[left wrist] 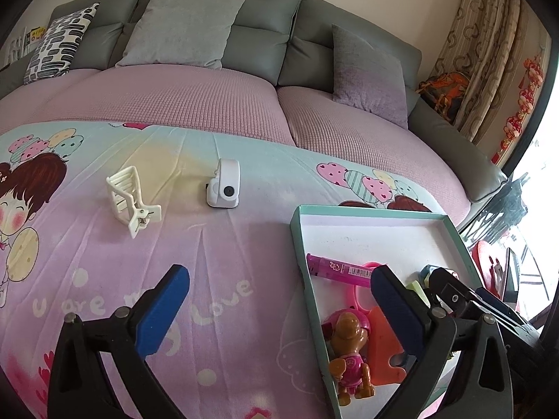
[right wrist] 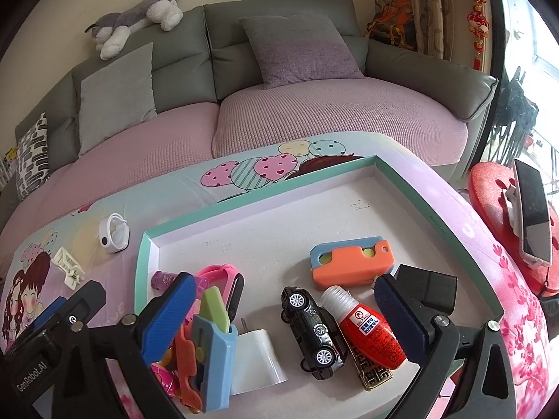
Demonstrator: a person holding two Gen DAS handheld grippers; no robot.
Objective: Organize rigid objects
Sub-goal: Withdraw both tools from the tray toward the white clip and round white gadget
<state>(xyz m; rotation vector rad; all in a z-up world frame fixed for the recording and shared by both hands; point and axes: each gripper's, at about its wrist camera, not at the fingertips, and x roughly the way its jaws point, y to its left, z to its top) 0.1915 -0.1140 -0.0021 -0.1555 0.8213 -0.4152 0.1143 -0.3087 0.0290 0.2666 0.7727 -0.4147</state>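
While both grippers stand wide with nothing between their pads, the left gripper (left wrist: pixel 279 300) hovers over the cartoon cloth (left wrist: pixel 223 244) and the right gripper (right wrist: pixel 284 310) over the teal-rimmed tray (right wrist: pixel 244 206). From the left gripper, the white clip (left wrist: pixel 131 199) lies at 11 o'clock, the small white camera (left wrist: pixel 223 185) at 12, both outside the tray. Inside lie a black toy car (right wrist: pixel 312 331) and red bottle (right wrist: pixel 367 328)

left tool (left wrist: pixel 279 310) open, empty | clip (left wrist: pixel 131 197), white camera (left wrist: pixel 223 188) on cloth (apart) | toys in tray (left wrist: pixel 370 218)
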